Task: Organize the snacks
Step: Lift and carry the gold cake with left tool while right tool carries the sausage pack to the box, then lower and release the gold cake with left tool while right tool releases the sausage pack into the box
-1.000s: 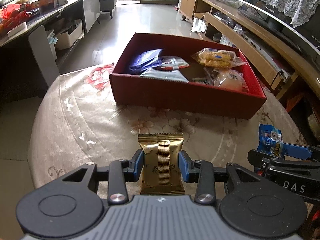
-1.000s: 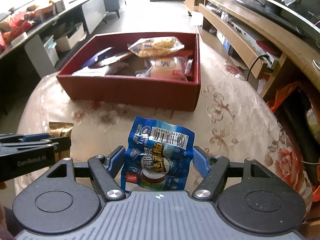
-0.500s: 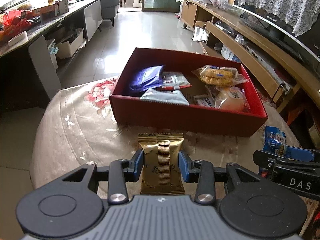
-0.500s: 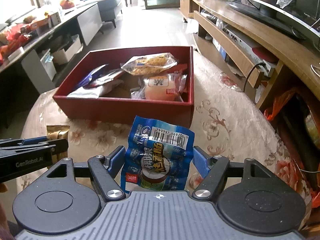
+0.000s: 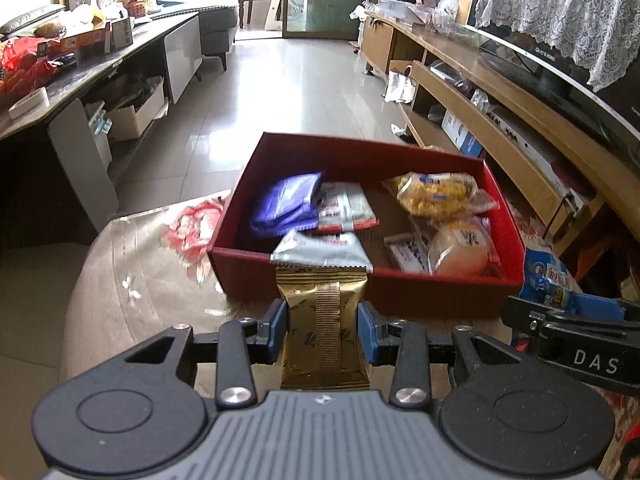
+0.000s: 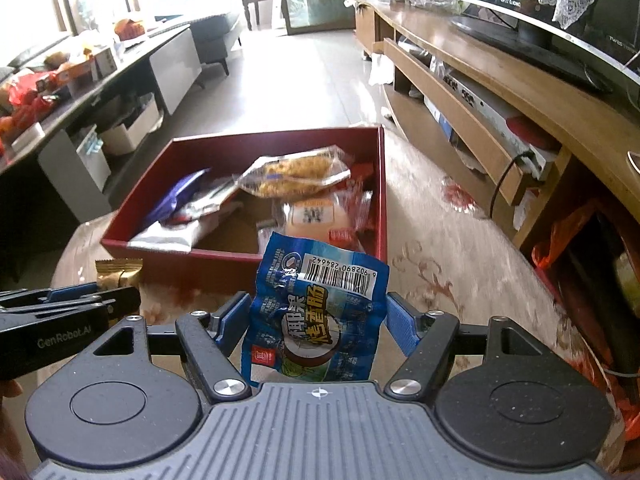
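Observation:
My left gripper [image 5: 322, 330] is shut on a gold snack packet [image 5: 322, 320], held upright above the table just short of the red box [image 5: 360, 294]. My right gripper [image 6: 316, 320] is shut on a blue snack packet [image 6: 320, 312] with a barcode, also just before the red box [image 6: 192, 262]. The box holds several packets: a purple one [image 5: 290, 200], a silver one [image 5: 320, 250], a yellow crispy snack [image 5: 436, 194] and a round bun [image 5: 460, 248]. Each gripper appears at the edge of the other's view, the right one [image 5: 560, 320] and the left one [image 6: 68, 304].
The round table has a floral cloth [image 5: 140, 260] and drops off at its left and near edges. A long wooden TV bench [image 6: 500, 92] runs along the right. A dark counter [image 5: 80, 76] with clutter stands left, with tiled floor [image 5: 300, 92] beyond the box.
Both grippers have risen and moved towards the red box, each still holding its packet. The box now sits closer and lower in both views, its inside more exposed.

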{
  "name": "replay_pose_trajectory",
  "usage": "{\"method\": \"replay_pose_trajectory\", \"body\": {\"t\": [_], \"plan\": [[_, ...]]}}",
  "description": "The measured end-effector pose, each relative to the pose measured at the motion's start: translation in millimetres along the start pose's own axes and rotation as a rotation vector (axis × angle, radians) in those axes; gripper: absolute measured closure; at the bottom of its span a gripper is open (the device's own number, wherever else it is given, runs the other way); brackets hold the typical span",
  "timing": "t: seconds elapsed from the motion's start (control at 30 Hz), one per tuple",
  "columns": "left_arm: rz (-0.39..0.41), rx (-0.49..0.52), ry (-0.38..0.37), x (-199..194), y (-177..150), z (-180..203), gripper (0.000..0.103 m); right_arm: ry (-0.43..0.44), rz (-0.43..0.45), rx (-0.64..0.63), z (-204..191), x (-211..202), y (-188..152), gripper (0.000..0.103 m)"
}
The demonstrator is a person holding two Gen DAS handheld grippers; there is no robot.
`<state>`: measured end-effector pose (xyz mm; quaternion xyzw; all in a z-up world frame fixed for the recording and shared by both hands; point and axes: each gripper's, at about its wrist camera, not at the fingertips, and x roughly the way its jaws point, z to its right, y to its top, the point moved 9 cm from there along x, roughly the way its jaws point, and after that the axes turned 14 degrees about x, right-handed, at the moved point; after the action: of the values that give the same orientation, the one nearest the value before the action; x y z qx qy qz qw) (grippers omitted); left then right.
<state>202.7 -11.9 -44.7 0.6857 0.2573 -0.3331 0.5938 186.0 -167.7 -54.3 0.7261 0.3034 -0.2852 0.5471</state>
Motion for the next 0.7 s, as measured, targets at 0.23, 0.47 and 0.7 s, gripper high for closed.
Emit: {"method": "replay_pose_trajectory", "body": {"t": [0.23, 0.47, 0.7], "plan": [[0.024, -0.015, 0.019, 14, 32, -7, 0.064, 0.010, 0.012, 0.011, -6, 13, 23, 0.026], [0.034, -0.019, 0.031, 37, 62, -9, 0.064, 0.025, 0.019, 0.022, -16, 36, 50, 0.026], [0.001, -0.008, 0.039, 69, 73, -5, 0.064, 0.032, 0.012, 0.036, -20, 66, 68, 0.025]]}}
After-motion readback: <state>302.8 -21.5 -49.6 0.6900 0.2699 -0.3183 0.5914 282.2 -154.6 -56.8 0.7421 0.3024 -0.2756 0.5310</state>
